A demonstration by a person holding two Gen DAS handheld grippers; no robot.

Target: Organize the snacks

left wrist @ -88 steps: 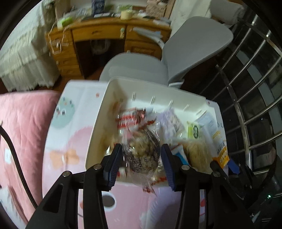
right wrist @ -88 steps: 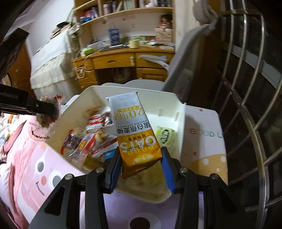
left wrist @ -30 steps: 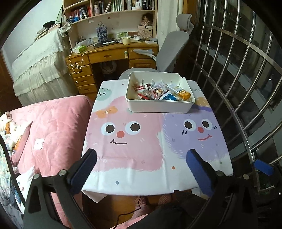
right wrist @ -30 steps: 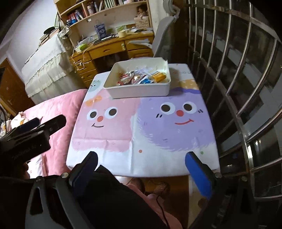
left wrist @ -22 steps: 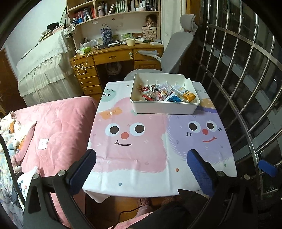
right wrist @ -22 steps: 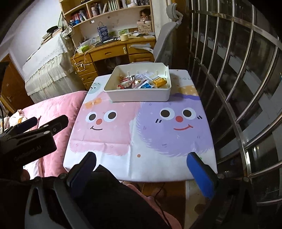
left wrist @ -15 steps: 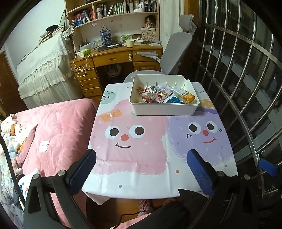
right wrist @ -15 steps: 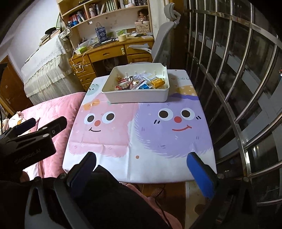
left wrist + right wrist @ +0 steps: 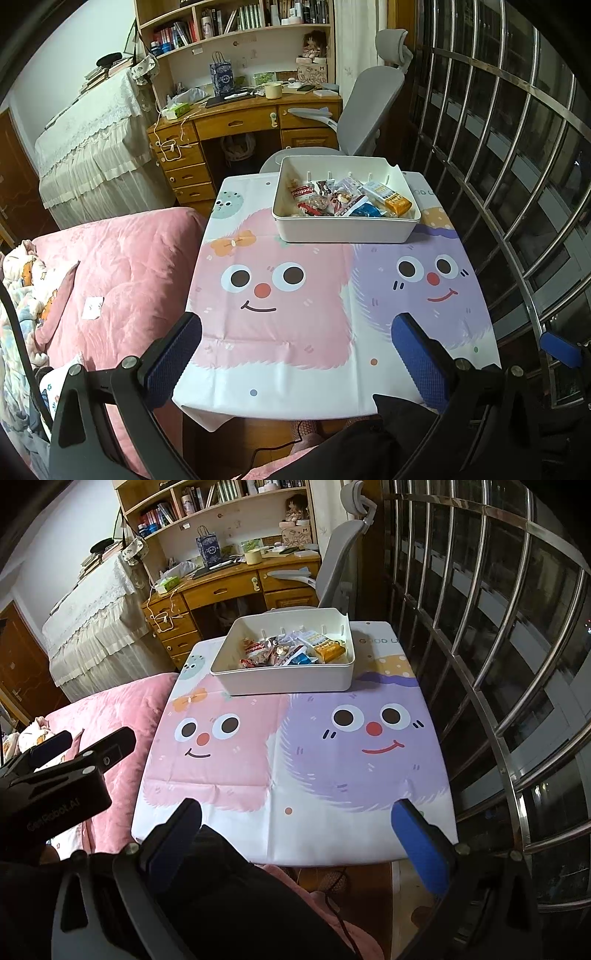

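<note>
A white bin point(image 9: 343, 232) stands at the far end of the table and shows in the right wrist view too point(image 9: 288, 681). It holds several snack packets point(image 9: 325, 201), among them an orange oat-stick box point(image 9: 397, 202) point(image 9: 328, 650). My left gripper point(image 9: 295, 332) is open and empty, held back over the table's near edge, far from the bin. My right gripper point(image 9: 295, 812) is open and empty, also back over the near edge. The left gripper's body shows at the left of the right wrist view point(image 9: 59, 771).
The table wears a cartoon-face cloth point(image 9: 332, 295). A pink quilted bed point(image 9: 118, 266) lies along the left. A grey office chair point(image 9: 365, 110) and wooden desk point(image 9: 240, 118) stand behind the table. Metal window bars point(image 9: 517, 184) run along the right.
Both grippers let go of their snacks in the bin, opened wide and pulled far back to the table's near edge. Over the last second the views have barely shifted.
</note>
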